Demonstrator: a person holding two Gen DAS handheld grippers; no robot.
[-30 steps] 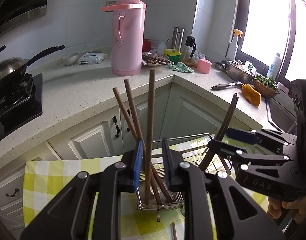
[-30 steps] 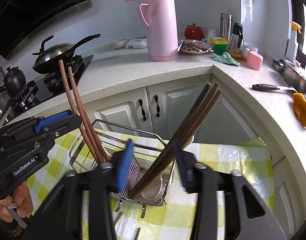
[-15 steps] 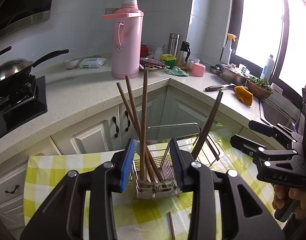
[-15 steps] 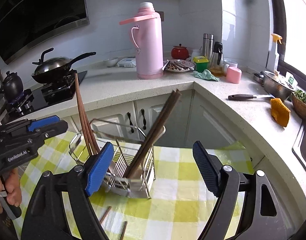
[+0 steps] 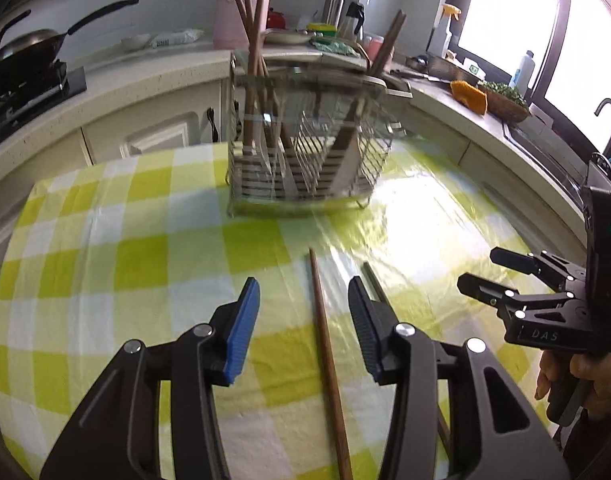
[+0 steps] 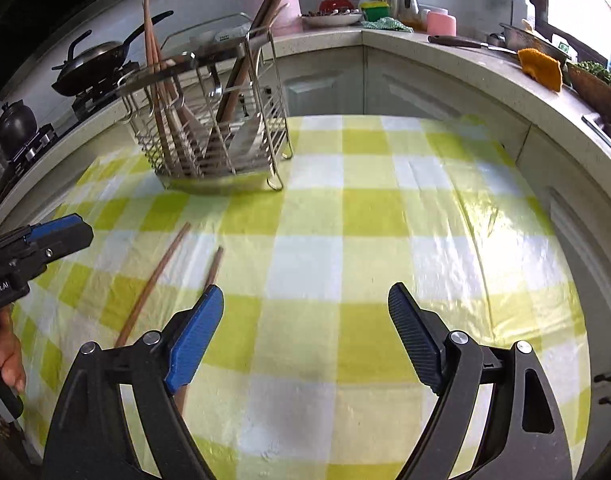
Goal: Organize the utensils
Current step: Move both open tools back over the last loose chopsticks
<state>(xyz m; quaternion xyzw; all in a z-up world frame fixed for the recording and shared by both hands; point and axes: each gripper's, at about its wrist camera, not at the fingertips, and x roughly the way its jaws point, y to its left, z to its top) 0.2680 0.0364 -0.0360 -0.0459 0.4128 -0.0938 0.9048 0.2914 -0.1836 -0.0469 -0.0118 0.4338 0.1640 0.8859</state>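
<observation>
Left tool (image 5: 303,312) has just been opening, jaws apart over a loose chopstick (image 5: 325,344), untouched. Right tool (image 6: 305,332) is held wide, empty, having just opened. Wire rack (image 6: 209,136) is loaded with chopsticks.

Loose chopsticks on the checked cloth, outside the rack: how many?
2. One chopstick lies between the left gripper's open fingers; the other chopstick lies beside it, partly hidden behind a finger in both views. More may lie out of frame.

Wire utensil rack (image 5: 305,160) sits upper-middle of the left wrist frame on the checked cloth (image 5: 145,272), chopsticks standing in it. Two loose chopsticks (image 5: 325,344) lie below it, possibly touching the cloth's near edge.
</observation>
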